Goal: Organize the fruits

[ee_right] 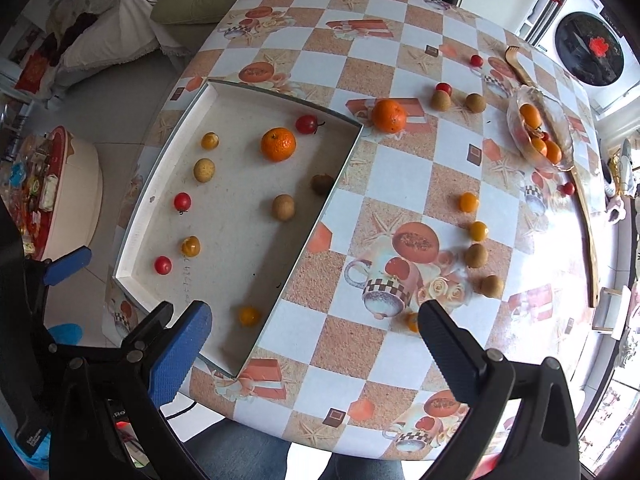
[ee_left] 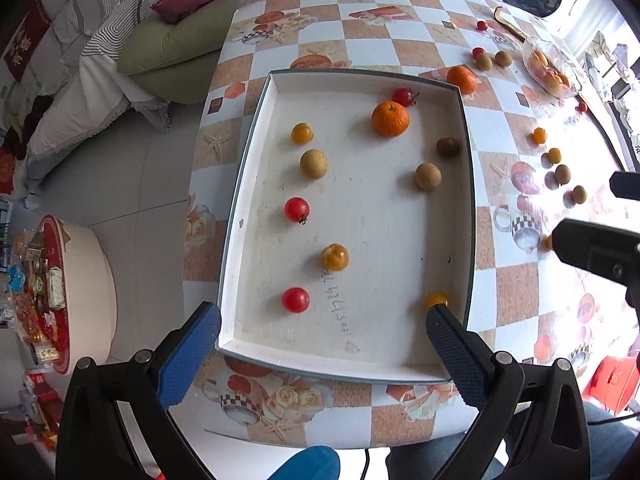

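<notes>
So the white tray [ee_left: 256,184] is the landmark here, sitting on the checkered table [ee_right: 400,168]. It's already part-filled. Inside it are a mandarin [ee_left: 390,119], a couple of red cherry tomatoes [ee_left: 297,209], some yellow ones and a few brown longan-looking fruits [ee_left: 427,176], spread loosely with no real grouping I can make out.

Plenty is still outside the tray on its right: another mandarin [ee_right: 389,115] just off the far corner, then yellow tomatoes [ee_right: 468,202] and brown fruits [ee_right: 476,255] further out, plus a glass dish [ee_right: 560,120] holding more oranges.

Left gripper [ee_left: 324,344] hangs over the tray's near edge, jaws spread wide, holding nothing. Right gripper [ee_right: 312,336] is just as wide and empty, hovering above the table beside the tray's near right corner.

My guess is we're mid-collection, between picks. A small yellow fruit [ee_right: 412,322] sits right by the right gripper's dark finger, so the next move probably means dropping over that and closing gently.

There's handwritten scribble on the tray floor near the front, but I can't read it.
</notes>
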Motion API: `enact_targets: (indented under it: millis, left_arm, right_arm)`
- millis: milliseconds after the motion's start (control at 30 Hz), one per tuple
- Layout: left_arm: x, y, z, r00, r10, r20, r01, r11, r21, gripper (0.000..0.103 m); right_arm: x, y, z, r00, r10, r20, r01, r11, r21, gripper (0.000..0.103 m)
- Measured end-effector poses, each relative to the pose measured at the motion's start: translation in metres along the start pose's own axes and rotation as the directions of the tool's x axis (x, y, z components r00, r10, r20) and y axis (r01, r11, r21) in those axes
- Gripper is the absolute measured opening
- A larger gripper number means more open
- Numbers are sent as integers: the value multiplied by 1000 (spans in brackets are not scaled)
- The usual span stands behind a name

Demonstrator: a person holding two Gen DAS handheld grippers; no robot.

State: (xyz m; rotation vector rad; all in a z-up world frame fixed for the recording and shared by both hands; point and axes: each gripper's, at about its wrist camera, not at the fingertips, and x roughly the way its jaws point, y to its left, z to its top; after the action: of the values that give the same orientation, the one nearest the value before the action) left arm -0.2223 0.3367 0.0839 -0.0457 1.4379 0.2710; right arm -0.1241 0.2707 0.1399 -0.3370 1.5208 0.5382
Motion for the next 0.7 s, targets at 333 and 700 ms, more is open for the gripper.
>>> enact_targets:
  millis: [333,700]
  left_arm:
    - [-5,-4,-7,1000,13,7,-14,1000,20,103]
    - [-8,-6,-6,1000,15,12,-16,1000,21,103]
  right_arm:
    - [0,8,-2,1000,1,-4,-1,999,-36,103]
    - [1,13,-2,1000,-4,-5,4,999,-55,103]
